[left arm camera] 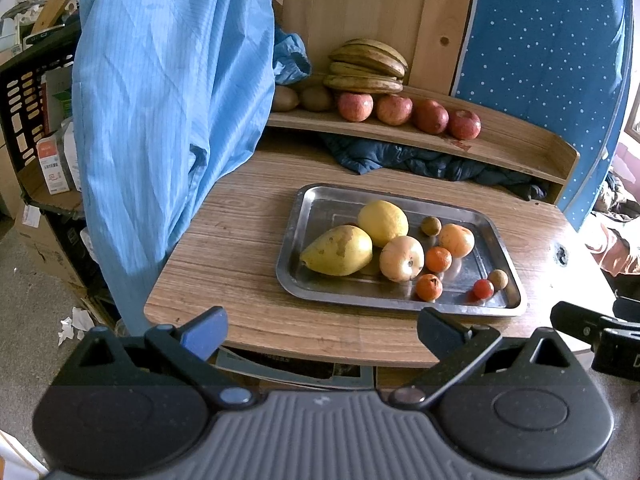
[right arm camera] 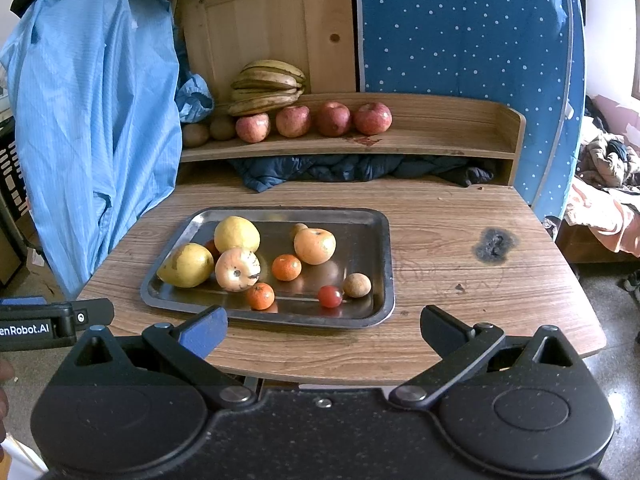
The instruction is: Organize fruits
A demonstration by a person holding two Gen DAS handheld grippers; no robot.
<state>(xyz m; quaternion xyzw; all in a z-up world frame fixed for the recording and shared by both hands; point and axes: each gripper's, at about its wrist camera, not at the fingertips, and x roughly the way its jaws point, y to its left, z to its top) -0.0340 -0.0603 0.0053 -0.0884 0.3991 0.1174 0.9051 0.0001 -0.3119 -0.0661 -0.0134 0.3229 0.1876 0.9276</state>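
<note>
Plainly, both grippers hang at the near edge of the wooden table, short of the fruit; the left gripper has its fingers spread wide with nothing between them, and the right gripper is likewise wide apart and holds nothing. On the table lies a metal tray, left of the middle in the right wrist view; in it a yellow pear lies at the near left, touching a pale apple, with a lemon just behind them; a larger orange fruit sits farther right, two small tangerines nearer, and a red cherry tomato beside a small brown fruit at the near right. On the far shelf stand four red apples in a row; a bunch of bananas and two kiwis lie at their left; a blue garment hangs at the far left.
</note>
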